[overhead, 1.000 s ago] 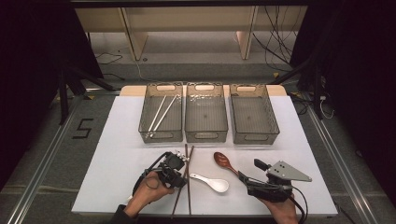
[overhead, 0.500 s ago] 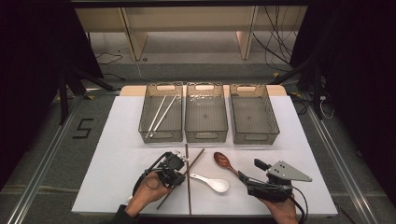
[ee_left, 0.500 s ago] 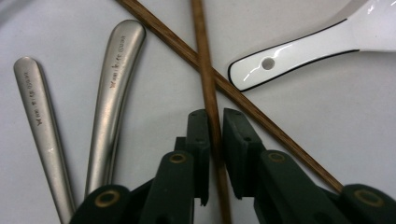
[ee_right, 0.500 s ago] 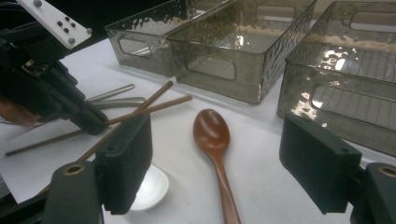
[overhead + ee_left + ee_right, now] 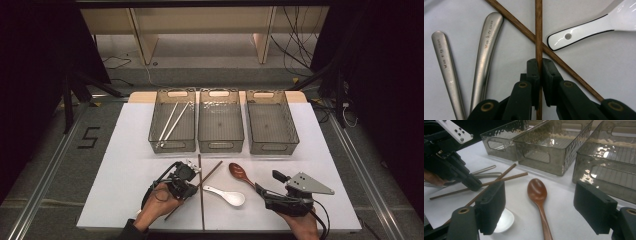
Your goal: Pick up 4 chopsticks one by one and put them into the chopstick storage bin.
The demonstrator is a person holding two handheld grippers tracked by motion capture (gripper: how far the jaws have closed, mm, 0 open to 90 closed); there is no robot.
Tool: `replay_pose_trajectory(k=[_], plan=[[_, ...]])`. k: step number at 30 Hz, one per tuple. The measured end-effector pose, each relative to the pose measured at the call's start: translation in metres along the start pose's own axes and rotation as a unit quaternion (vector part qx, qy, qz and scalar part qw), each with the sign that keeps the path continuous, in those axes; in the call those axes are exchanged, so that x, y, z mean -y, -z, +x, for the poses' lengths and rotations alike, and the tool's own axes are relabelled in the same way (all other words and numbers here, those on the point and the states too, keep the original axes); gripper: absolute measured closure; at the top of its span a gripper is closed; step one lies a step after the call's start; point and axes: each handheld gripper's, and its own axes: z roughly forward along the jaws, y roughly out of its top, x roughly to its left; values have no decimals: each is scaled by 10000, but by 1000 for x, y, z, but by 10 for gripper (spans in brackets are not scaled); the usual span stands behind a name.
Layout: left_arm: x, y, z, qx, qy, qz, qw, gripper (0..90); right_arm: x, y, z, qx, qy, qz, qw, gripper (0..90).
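**Chopstick clamped on the near table**

One brown chopstick is clamped by the left gripper, whose jaws have just been closing, where it crosses the second chopstick. The right gripper is held wide apart near the wooden spoon.

Left gripper view: the clamped wooden chopstick runs out past the top edge and is hidden low down between the black jaws; two metal handles are cut off at the bottom, utensil type undeterminable, engraving too small to read. The white spoon loses its bowl at the right edge. Right gripper view: the brown wooden spoon loses its handle end at the bottom edge.
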Motion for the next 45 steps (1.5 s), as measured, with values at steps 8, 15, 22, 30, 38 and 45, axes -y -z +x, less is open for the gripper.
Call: replay_pose_trajectory(k=[8, 15, 22, 30, 38, 45], plan=[[-4, 18, 3, 187, -49, -268, 9995, 844, 0, 0, 0, -3, -2, -12, 10000, 264], [-7, 34, 8, 227, -27, -528, 9983, 843, 0, 1, 0, -2, -12, -9, 10000, 264], [-12, 48, 22, 184, 112, -823, 9964, 843, 0, 1, -1, -3, -26, -12, 10000, 264], [-20, 61, 43, 84, 290, -1090, 9936, 843, 0, 0, -1, -6, -48, -13, 10000, 264], [-28, 64, 52, 26, 356, -1281, 9911, 843, 0, 0, -1, 6, -62, -33, 10000, 264], [-41, 78, 72, -94, 509, -1532, 9868, 843, 0, 1, -1, -4, -67, -37, 10000, 264]])
